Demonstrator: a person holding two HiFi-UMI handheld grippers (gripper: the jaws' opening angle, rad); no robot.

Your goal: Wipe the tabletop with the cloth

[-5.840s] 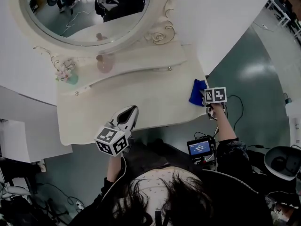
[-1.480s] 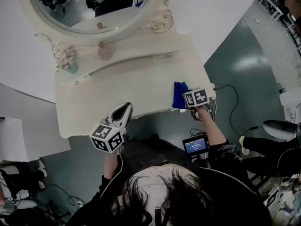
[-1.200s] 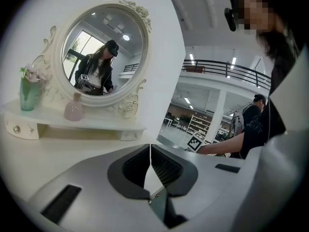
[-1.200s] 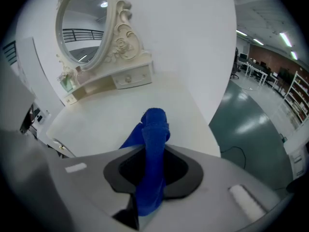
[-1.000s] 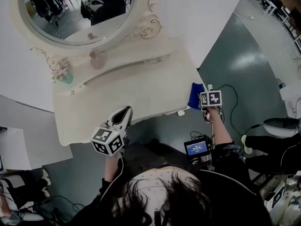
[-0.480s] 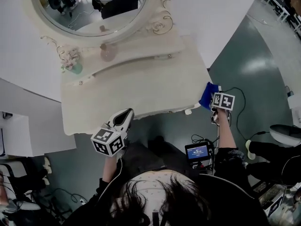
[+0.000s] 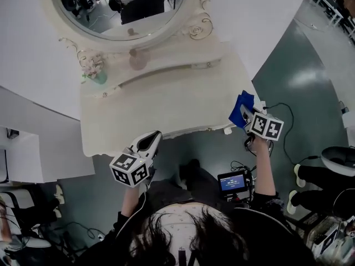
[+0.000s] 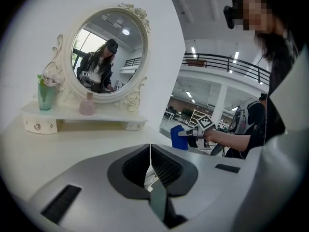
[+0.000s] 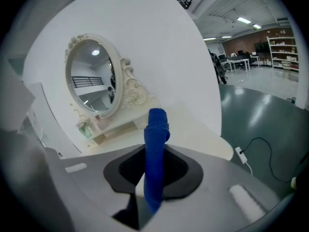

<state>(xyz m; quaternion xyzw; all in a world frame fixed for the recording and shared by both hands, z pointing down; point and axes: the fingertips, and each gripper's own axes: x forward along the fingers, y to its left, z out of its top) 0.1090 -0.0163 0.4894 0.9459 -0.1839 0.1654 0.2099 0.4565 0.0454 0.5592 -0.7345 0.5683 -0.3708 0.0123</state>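
Cloth first: the small blue fabric cloth (image 7: 242, 104) sits at the right middle of the head view, at the right-hand end of the cream-white dressing tabletop (image 7: 166, 101); the right gripper (image 7: 246, 114) has its jaws clenched on it, and in the right gripper view the fabric stands up between them in a bunched fold that droops over at the top; whether any of it touches the surface I cannot tell. The left gripper (image 7: 148, 144) hangs at the table's near edge, lower left of centre, its jaws pressed together on nothing. To my eye the cloth is light and limp; it will flop and crumple rather than keep a shape, and it should slide easily over that smooth painted top; a pinch on one bunched fold, as here, is enough to carry it, but for wiping I judge a hold that leaves a good flap loose to lie flat would serve better. Nothing about it is fragile; the breakable things are toward the upper left of the frame: the small pink bottle (image 7: 137, 60) and the green vase of flowers (image 7: 99, 76) on the raised shelf under the oval mirror (image 7: 122, 4), well apart from the cloth.
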